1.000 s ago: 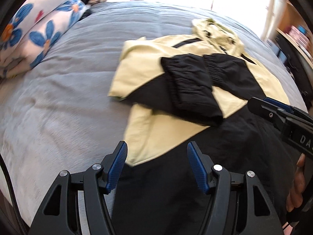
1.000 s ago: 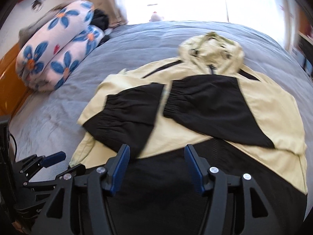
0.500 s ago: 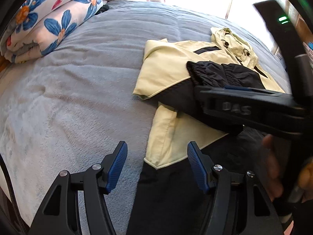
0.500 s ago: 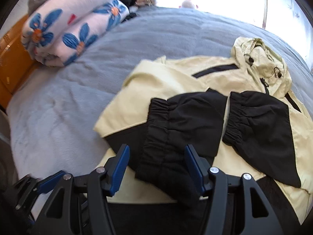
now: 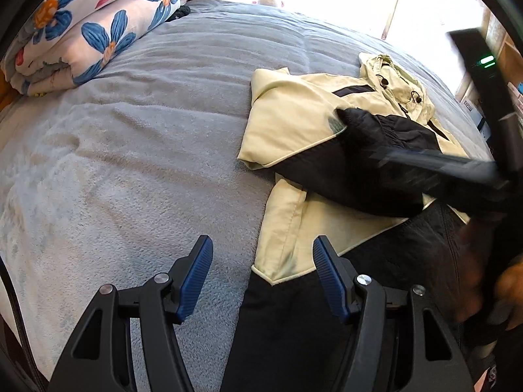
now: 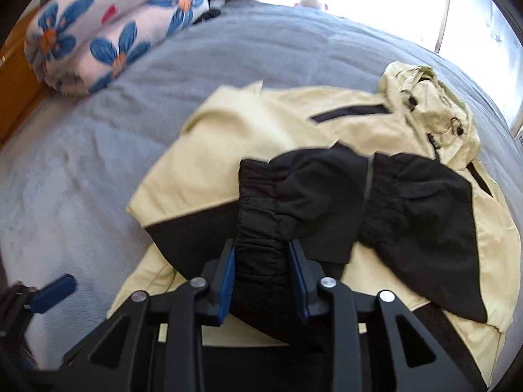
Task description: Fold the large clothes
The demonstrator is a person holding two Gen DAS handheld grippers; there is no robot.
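A pale yellow and black hooded jacket [image 5: 294, 124] [image 6: 261, 114] lies flat on the bed, both black sleeves folded across its chest. My right gripper [image 6: 262, 251] is closing its jaws around the gathered cuff of the left-hand black sleeve [image 6: 261, 196], and the cloth fills the gap between the pads. The other sleeve [image 6: 425, 202] lies beside it, untouched. My left gripper [image 5: 261, 251] stands open just above the jacket's lower left edge, where yellow meets black, with nothing gripped. In the left wrist view the right gripper's blurred body [image 5: 441, 170] crosses over the jacket.
A grey fleece blanket [image 5: 130, 147] covers the bed. A rolled quilt with blue flowers [image 5: 91, 32] [image 6: 108, 32] lies at the far left. A hand [image 5: 510, 284] holds the right gripper at the right edge. Bright windows stand beyond the bed.
The right gripper has moved left across the jacket onto the left-hand sleeve cuff, and its jaws have narrowed around it. The left gripper shifted slightly and stayed open.
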